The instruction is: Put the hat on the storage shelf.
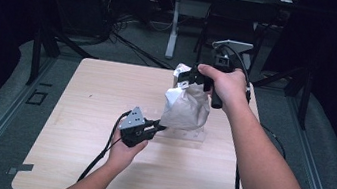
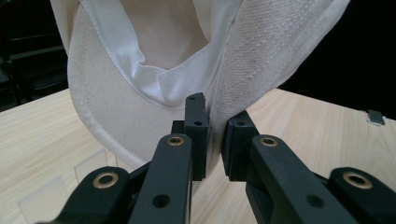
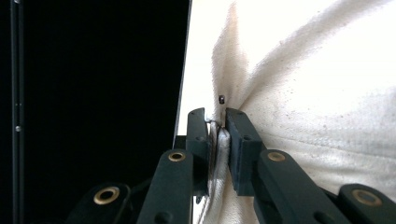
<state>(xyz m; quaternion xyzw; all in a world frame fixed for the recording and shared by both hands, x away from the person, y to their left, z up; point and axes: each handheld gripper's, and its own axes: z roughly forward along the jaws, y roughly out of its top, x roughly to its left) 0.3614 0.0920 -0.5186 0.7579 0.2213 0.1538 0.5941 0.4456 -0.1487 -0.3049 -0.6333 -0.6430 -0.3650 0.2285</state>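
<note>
A cream canvas cap (image 1: 185, 108) hangs above the middle of the wooden table (image 1: 90, 98), held between both grippers. My right gripper (image 1: 182, 79) is shut on its upper edge, with a fold of cloth (image 3: 303, 93) pinched between the jaws (image 3: 217, 137). My left gripper (image 1: 162, 127) comes in low from the left and is shut on the cap's lower rim. In the left gripper view its jaws (image 2: 215, 135) clamp the stitched edge, and the cap's white lining (image 2: 154, 79) opens above them.
A clear plastic stand (image 1: 189, 135) lies on the table right under the cap, and its pieces (image 2: 46, 198) show close by. The left gripper's cable (image 1: 99, 157) trails back toward the front edge. Beyond the table's far edge stand a desk leg (image 1: 174, 24) and a chair.
</note>
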